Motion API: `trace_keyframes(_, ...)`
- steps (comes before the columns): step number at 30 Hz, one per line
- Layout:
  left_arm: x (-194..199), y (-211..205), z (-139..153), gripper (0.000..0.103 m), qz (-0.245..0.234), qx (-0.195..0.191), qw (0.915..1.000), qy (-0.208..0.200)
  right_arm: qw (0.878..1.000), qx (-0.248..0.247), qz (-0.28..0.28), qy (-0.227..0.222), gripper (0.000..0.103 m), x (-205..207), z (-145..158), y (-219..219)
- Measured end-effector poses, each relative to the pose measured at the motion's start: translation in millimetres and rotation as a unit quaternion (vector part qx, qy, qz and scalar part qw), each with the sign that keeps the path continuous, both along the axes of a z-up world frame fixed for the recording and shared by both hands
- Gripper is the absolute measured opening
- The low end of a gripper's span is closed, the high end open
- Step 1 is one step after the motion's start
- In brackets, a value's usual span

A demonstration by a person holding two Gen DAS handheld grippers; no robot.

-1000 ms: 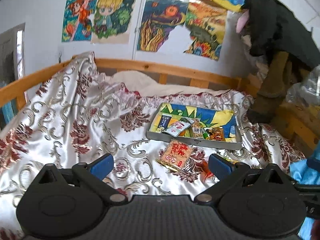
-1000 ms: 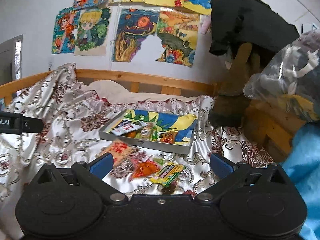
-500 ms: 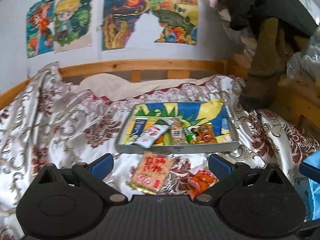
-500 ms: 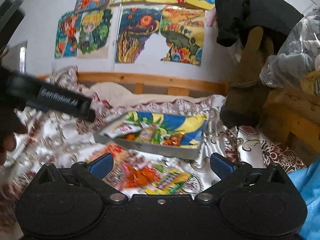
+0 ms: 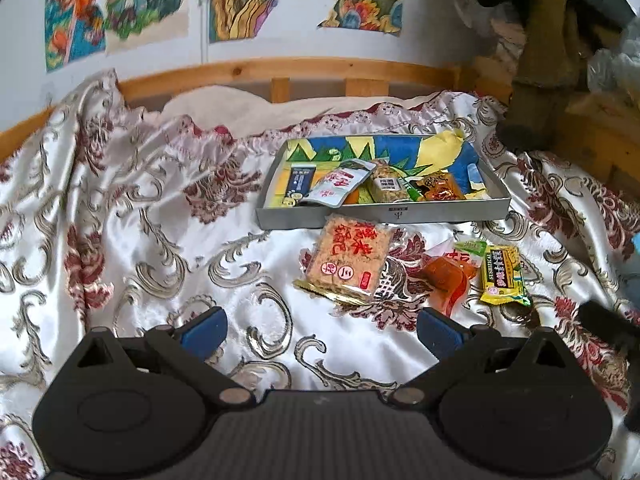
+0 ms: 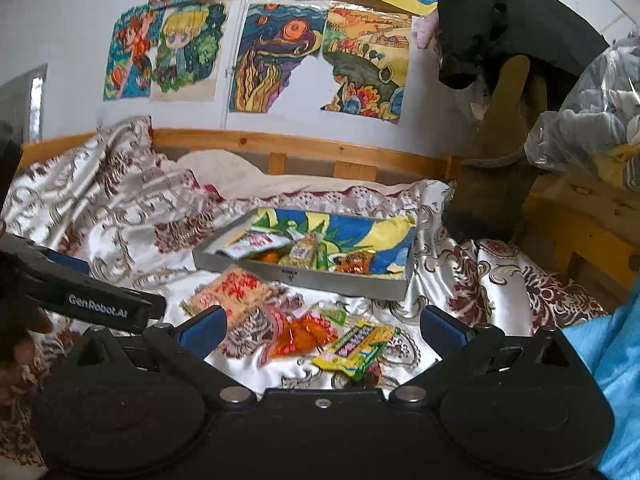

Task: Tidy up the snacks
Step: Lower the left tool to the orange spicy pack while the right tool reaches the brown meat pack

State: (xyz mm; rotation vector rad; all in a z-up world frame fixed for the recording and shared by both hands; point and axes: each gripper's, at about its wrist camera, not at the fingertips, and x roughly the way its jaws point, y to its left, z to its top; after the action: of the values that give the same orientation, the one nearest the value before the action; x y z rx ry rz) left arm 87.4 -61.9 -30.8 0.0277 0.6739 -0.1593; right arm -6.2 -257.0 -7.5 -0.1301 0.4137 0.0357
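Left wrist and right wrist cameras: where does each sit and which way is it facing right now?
Left wrist: on the left gripper, jaws open, facing the gray tray and red-printed rice cracker pack on the bedspread.
Right wrist: on the right gripper, jaws open, facing the same tray; the left gripper shows at left.
Shared: tray, cracker pack, yellow-green bar.

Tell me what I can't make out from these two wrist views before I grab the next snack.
- Orange item in the tray, right wrist view: mostly covered by the white pouch and other packets.
- Print on the yellow-green packet, left wrist view: too small to read.
- Left gripper, right wrist view: cut off by the frame edge and blurred.
- Clear plastic bag, right wrist view: contents unclear.
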Motion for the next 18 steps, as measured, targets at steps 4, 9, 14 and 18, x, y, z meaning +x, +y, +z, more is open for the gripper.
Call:
trace_keyframes(4,11,5,-6,0.103,0.001,-0.032,0.9993,0.019,0.999,-0.032,-0.011,0.020,0.102,9,-16,9)
trace_keyframes(9,24,5,-22,0.103,0.007,-0.067,0.9972,0.032,0.998,-0.050,-0.027,0.040,0.102,29,-34,7)
trace_keyframes(14,37,-15,-27,0.103,-0.020,-0.076,0.9966,0.024,0.996,-0.043,-0.049,0.067,0.102,48,-45,-4)
trace_keyframes(18,51,-36,-29,0.103,-0.077,-0.093,0.9925,0.020,0.994,-0.019,-0.066,0.088,0.102,58,-50,-17)
